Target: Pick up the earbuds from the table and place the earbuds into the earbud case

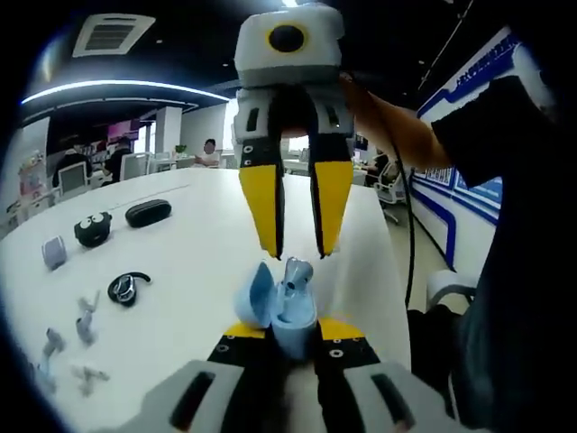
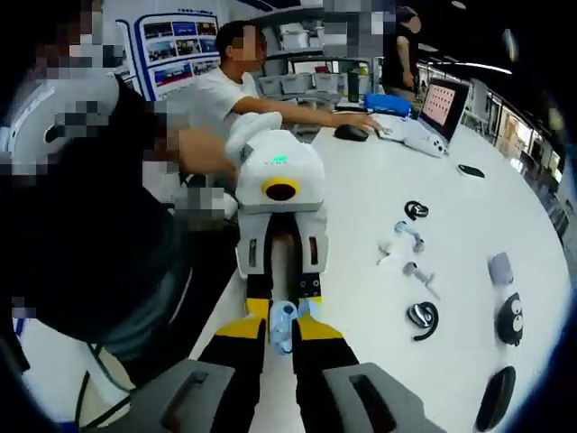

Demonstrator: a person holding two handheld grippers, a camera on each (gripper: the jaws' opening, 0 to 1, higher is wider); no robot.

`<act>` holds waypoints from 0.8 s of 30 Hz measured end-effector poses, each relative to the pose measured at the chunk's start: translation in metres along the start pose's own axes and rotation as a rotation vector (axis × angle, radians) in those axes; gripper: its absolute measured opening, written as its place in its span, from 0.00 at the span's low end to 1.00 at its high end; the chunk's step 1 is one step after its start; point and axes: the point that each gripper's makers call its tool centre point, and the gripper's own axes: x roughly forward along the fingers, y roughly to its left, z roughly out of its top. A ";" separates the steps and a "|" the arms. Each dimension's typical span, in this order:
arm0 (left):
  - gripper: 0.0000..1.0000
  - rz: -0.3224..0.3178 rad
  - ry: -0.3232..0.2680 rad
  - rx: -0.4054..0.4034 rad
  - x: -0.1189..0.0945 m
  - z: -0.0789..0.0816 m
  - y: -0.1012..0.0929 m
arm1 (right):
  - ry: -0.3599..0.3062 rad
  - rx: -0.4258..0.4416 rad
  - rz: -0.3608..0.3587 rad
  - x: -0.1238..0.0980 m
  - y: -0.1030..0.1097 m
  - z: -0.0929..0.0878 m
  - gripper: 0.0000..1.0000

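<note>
The light-blue earbud case (image 1: 290, 317) is the landmark here: it stands with its lid open, clamped between the yellow-tipped jaws of the left gripper (image 1: 290, 332), and a pale earbud (image 1: 297, 271) sits upright in it. Just above the case in the left gripper view, the right gripper (image 1: 297, 251) points down at it, its jaws slightly parted with nothing between them. In the right gripper view the case (image 2: 283, 324) lies between both grippers' tips. To the left of the case on the white table (image 1: 189, 253) lie a black ear-hook earbud (image 1: 127, 288), loose pale earbuds (image 1: 86, 317), and farther off a black oval case (image 1: 148, 212).
</note>
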 end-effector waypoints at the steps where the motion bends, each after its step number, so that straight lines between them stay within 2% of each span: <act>1: 0.19 0.002 0.000 0.001 0.000 0.000 0.000 | 0.004 0.000 -0.012 0.002 0.003 -0.001 0.11; 3: 0.19 0.004 -0.002 -0.002 0.000 0.000 0.000 | 0.022 -0.012 -0.045 0.006 0.008 -0.004 0.11; 6: 0.19 0.004 -0.005 -0.004 0.000 0.000 0.000 | 0.047 -0.030 -0.107 0.009 0.005 -0.010 0.10; 9: 0.19 0.006 -0.004 -0.003 0.001 0.000 0.001 | 0.040 -0.036 -0.135 0.011 0.010 -0.010 0.10; 24: 0.19 0.011 -0.010 -0.007 0.001 0.000 0.001 | 0.036 -0.011 -0.179 0.005 0.010 -0.019 0.08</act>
